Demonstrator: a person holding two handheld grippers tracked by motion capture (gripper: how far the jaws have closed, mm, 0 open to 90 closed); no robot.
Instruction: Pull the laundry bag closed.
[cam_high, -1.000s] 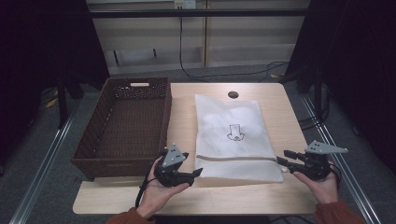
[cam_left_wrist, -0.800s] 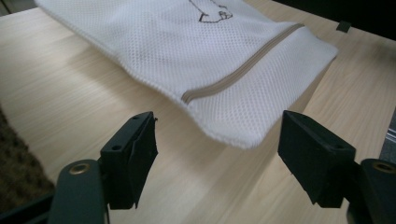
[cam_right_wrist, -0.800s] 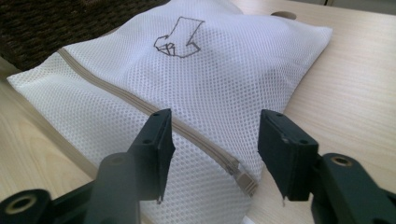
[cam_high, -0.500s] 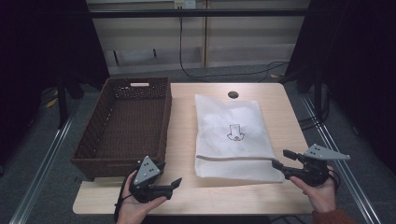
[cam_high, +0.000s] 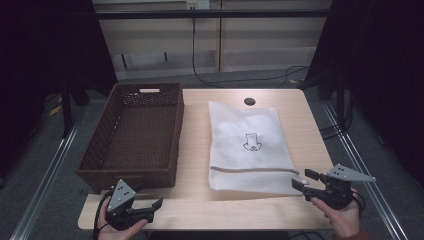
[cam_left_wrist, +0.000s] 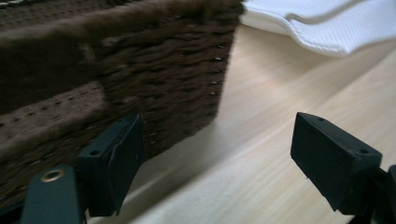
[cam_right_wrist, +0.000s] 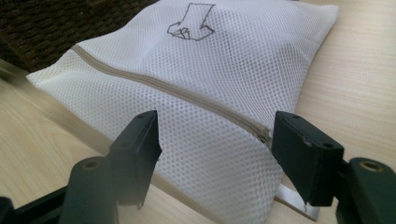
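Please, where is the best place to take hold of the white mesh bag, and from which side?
Probably the near right corner of the white mesh bag, where its zipper ends. The bag lies flat, so only an edge offers a pinch; the open right gripper already faces that corner from the table's near edge.

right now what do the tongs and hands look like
Both tongs are black, each with two blocky black jaws with small screw holes. The left tongs and right tongs each carry a grey three-cornered plate on top. A black cable loops by the left hand.

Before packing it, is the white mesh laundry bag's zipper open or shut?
Shut: the white mesh laundry bag has its beige zipper closed along its visible length.
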